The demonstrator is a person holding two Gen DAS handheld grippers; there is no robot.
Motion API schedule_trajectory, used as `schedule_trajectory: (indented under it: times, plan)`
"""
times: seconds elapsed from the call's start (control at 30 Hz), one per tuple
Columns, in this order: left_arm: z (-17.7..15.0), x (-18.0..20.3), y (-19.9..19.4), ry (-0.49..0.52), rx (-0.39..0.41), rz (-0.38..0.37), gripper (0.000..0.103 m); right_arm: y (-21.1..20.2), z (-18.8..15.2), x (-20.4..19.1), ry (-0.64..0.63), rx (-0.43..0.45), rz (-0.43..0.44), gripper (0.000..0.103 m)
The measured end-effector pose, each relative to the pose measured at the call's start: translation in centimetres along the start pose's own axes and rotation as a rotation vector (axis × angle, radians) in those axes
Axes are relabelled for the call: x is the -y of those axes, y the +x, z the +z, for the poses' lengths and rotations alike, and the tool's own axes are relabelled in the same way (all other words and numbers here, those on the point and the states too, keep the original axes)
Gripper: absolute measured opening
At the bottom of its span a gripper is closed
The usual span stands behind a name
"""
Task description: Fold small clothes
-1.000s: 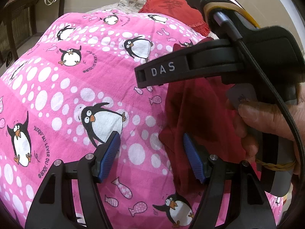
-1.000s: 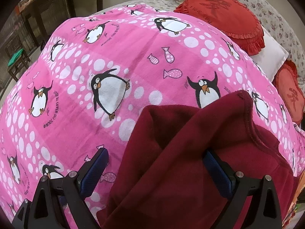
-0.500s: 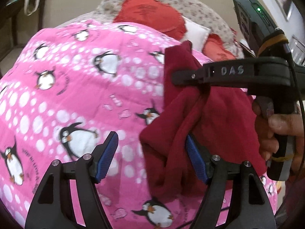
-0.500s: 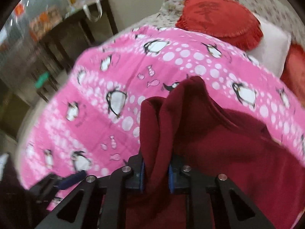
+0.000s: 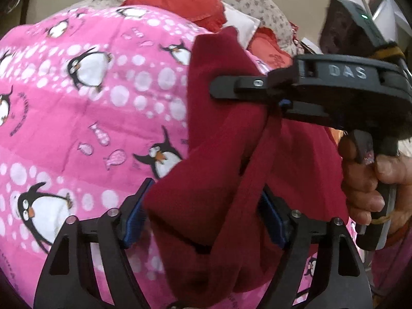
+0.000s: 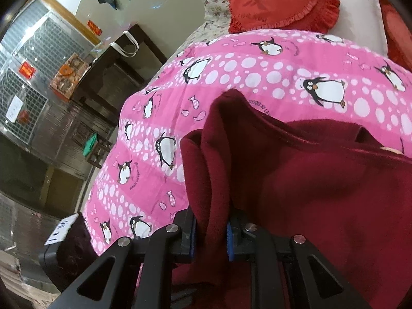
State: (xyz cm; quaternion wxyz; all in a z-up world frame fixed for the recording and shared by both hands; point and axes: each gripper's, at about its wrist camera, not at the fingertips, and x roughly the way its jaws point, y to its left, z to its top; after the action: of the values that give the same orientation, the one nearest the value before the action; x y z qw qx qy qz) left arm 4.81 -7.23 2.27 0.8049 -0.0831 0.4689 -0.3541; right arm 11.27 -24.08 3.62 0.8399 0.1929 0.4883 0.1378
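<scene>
A dark red garment (image 5: 219, 180) hangs bunched above a pink penguin-print blanket (image 5: 90, 118). My right gripper (image 6: 209, 239) is shut on a fold of the garment (image 6: 309, 180) and holds it lifted; it shows from the side in the left wrist view (image 5: 231, 87). My left gripper (image 5: 206, 221) is open, its blue pads either side of a hanging corner of the garment, not pinching it.
Red cushions (image 6: 278, 0) and a white pillow (image 6: 355, 7) lie at the bed's head. A dark wooden table (image 6: 116, 69) with a bag and boxes stands to the left of the bed. The blanket (image 6: 257, 72) covers the bed.
The right gripper closed on the garment's fold and lifted it off the blanket. The left gripper moved in so the hanging cloth sits between its open jaws.
</scene>
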Motion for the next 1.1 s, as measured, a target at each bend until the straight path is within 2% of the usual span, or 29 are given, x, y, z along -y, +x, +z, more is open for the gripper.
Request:
schedule_trajectory:
  times: [0.03,0.1,0.17,0.2,0.27,0.33,0.4,0.47,0.53,0.63,0.77,0.97,1.1]
  plan:
    - [-0.1,0.3,0.2,0.007,-0.008,-0.010,0.060,0.0,0.0,0.2,0.010,-0.004,-0.002,0.016]
    - [-0.2,0.8,0.4,0.014,-0.009,-0.008,0.053,0.2,0.1,0.2,0.018,-0.015,-0.026,0.018]
    - [-0.3,1.2,0.6,0.021,-0.012,-0.002,0.048,0.5,0.4,-0.8,-0.026,-0.017,-0.094,0.036]
    - [-0.3,1.3,0.7,0.023,-0.016,0.005,0.048,0.8,0.7,-1.6,-0.062,-0.010,-0.150,0.051]
    - [-0.3,1.5,1.0,0.028,-0.020,0.015,0.047,1.2,1.1,-2.6,-0.105,0.001,-0.206,0.054]
    - [-0.3,1.6,1.2,0.027,-0.022,0.021,0.047,2.3,1.8,-3.6,-0.154,-0.020,-0.290,0.054]
    - [-0.2,1.6,1.3,0.015,-0.025,0.025,0.044,3.3,2.0,-3.9,-0.192,-0.036,-0.331,0.053]
    - [0.1,1.5,1.0,-0.001,-0.035,0.020,0.033,2.6,1.9,-3.6,-0.186,-0.007,-0.320,0.036]
    - [0.1,2.1,0.1,0.012,-0.032,0.014,0.026,1.2,1.6,-2.4,-0.143,0.004,-0.244,0.021]
    - [0.5,4.1,-1.2,0.052,-0.015,0.019,0.024,-2.5,1.1,-0.6,-0.085,0.048,-0.133,0.019]
    - [2.0,9.1,-2.7,0.145,0.007,-0.001,0.023,-8.3,0.5,1.1,-0.076,0.115,-0.069,0.019]
    - [3.3,17.6,-1.7,0.285,-0.017,-0.044,0.023,-16.7,-1.3,4.2,-0.092,0.208,-0.112,0.019]
    - [2.1,21.8,1.2,0.344,-0.053,-0.054,0.023,-20.6,-3.3,8.1,-0.037,0.243,-0.157,0.019]
